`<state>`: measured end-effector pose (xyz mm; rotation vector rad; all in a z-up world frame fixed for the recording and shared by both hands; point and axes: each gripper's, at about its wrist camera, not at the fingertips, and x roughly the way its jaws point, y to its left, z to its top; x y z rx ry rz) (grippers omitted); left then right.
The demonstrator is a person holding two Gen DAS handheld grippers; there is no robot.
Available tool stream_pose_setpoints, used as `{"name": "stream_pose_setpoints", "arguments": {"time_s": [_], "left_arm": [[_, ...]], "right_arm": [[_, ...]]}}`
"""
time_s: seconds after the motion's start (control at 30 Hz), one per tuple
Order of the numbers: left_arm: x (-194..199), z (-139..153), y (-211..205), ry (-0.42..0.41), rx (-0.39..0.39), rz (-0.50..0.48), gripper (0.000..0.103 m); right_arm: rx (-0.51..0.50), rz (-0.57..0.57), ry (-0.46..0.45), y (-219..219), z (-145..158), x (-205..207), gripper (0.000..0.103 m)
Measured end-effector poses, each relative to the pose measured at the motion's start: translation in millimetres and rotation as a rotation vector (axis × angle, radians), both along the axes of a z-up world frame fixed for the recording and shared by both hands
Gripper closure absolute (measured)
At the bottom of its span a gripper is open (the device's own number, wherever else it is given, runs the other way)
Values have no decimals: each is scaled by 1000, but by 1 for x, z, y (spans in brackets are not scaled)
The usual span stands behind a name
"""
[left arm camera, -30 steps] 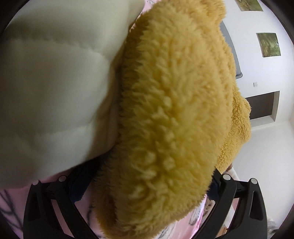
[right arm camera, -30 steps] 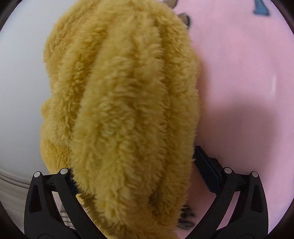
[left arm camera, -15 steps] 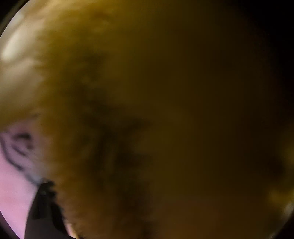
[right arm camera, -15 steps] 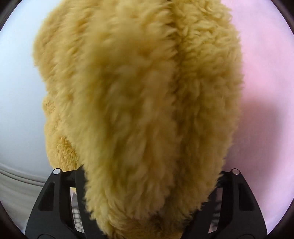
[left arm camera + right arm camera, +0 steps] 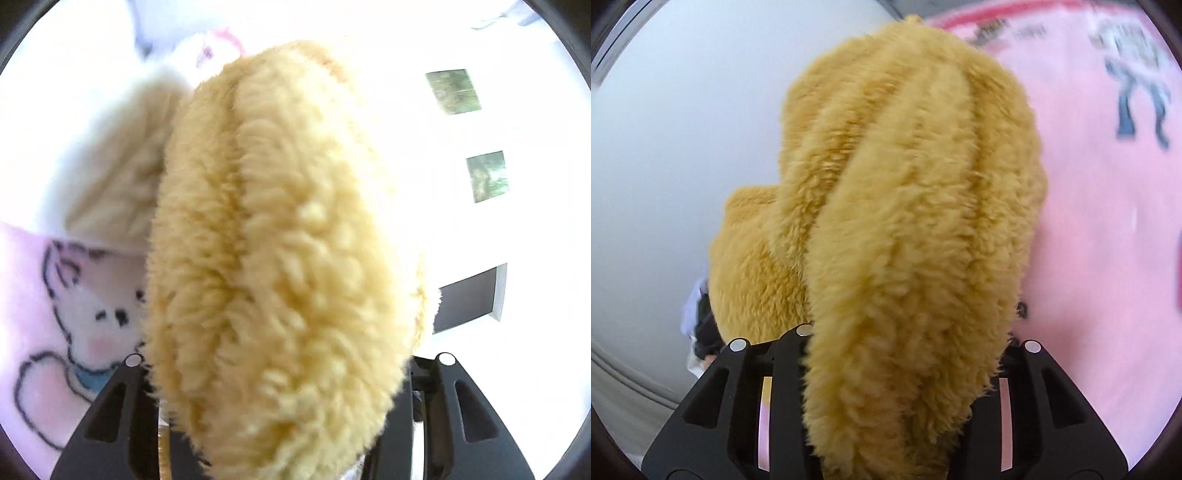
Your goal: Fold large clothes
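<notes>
1. Two grippers each have a thick bunch of one fuzzy yellow fleece garment [image 5: 280, 258] between their jaws, and both sets of jaws are closing on it.
2. On the left gripper [image 5: 288, 373], the black fingers [image 5: 122, 413] flank the fleece on either side, and the pile bulges out past them, hiding the fingertips; the jaws pinch the fabric.
3. On the right gripper [image 5: 886, 362], the fleece [image 5: 908, 229] fills the gap between the fingers [image 5: 746, 398] in several lengthwise folds, pinched the same way.
4. In the left view the garment's rounded folded edge runs up the middle of the picture, with a paler part of it trailing off to the left, washed out by glare.
5. Below and left of it lies a pink sheet [image 5: 33, 332] printed with a cartoon animal; I cannot tell whether the garment touches it.
6. To the right the room is open: a bright white wall [image 5: 535, 258] with two small green pictures [image 5: 452, 90] and a dark recess [image 5: 467, 299].
7. In the right view, pink printed fabric [image 5: 1089, 221] spreads to the right, and a plain pale wall [image 5: 683, 129] stands clear on the left.
</notes>
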<state>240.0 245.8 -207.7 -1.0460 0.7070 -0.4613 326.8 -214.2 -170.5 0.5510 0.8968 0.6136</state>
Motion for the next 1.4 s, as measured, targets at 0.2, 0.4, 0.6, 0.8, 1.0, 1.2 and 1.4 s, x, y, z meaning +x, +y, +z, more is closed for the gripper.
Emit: {"name": "stream_pose_setpoints", "arguments": {"time_s": [0.2,0.4,0.6,0.8,1.0,1.2,1.4], "left_arm": [[-43,9,9,-108,-120,39,62],[-59,31,-36,-219,-71,-31,62],[9,73,-101,-320,-56,-91,62],[46,106,-176,-404,-26,-163,62],[92,93,-265,-379,23,-243,61],[112,30,-312,-236,148,-347,61],[106,-36,-309,-110,247,-378,58]], "right_arm": [[12,-22,-136,-13,45,-58,70],[-62,-60,-216,-54,53,-115,71],[-109,-182,-277,-102,86,-106,71],[-180,-269,-382,-154,137,-117,71],[-291,-377,-373,-223,132,-135,71],[-330,-441,-185,-265,34,-160,71],[-294,-498,-40,-264,-58,-186,68]]}}
